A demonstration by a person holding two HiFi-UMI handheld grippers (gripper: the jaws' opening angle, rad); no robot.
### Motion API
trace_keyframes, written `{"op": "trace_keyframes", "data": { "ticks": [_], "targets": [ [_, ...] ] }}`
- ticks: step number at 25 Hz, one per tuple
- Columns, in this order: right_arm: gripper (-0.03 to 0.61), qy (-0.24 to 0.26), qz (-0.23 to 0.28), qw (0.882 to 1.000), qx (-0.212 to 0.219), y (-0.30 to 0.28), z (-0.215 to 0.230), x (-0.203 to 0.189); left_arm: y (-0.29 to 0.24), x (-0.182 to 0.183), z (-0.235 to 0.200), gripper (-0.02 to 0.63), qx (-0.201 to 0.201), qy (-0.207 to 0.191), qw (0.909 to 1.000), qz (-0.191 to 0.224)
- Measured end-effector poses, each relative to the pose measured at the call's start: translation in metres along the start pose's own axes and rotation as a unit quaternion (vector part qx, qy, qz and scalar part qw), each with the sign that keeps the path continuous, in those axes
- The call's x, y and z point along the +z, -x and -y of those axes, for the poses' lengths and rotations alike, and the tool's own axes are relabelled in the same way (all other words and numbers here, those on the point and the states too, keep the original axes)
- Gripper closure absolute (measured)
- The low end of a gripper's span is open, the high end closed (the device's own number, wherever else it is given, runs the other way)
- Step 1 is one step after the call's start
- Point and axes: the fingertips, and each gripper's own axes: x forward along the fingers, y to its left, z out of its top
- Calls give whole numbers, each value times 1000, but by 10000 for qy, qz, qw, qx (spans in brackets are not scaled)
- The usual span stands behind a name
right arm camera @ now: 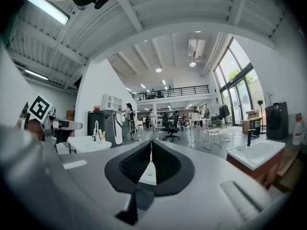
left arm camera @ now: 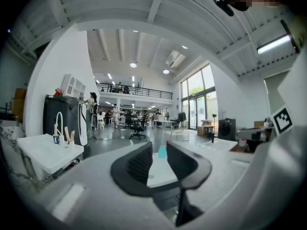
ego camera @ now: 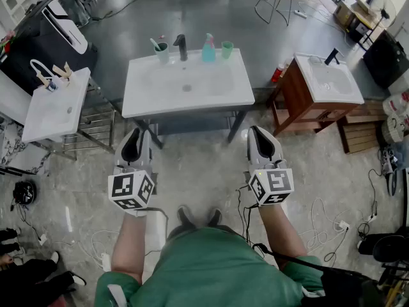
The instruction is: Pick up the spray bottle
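The spray bottle (ego camera: 208,48), pale blue with a teal head, stands upright at the back rim of the white basin (ego camera: 147,98), right of the black tap (ego camera: 181,47). Both grippers are held level in front of the basin, well short of it. My left gripper (ego camera: 133,134) is shut and empty, with only a thin slit left between its pads. Through that slit, in the left gripper view, the spray bottle (left arm camera: 162,151) shows far off beyond the gripper (left arm camera: 159,146). My right gripper (ego camera: 259,132) is shut with nothing in it, its pads (right arm camera: 158,163) meeting at the gripper (right arm camera: 150,148).
A green cup with a toothbrush (ego camera: 161,51) and a second green cup (ego camera: 227,48) flank the tap. A wooden cabinet with a sink (ego camera: 323,82) stands at the right, another white basin (ego camera: 54,107) at the left. Cables (ego camera: 319,232) lie on the floor.
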Motion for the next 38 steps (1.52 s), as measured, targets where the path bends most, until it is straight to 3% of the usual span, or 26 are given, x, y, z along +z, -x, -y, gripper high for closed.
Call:
{"op": "trace_keyframes", "data": {
  "ticks": [14,18,22,28,38],
  "targets": [
    [565,-82,-92,9996,-272,-30,-29,4,5,0,-60,524,-24,193,9998,65],
    [484,-77,-84,9993,-355,-43,-44,9,7,2,-83,475,-94,227,9996,145],
    [479,-23,-56,9988,-477,-53,-64,16,10,1,-107,429,-219,269,9993,169],
    [480,51,-5,9975,-707,-68,-87,25,6,-7,-145,423,-407,391,9983,150],
    [480,-128,-110,9970,-755,-122,-69,6,-38,-26,-170,425,-353,409,9985,-36]
  ]
}}
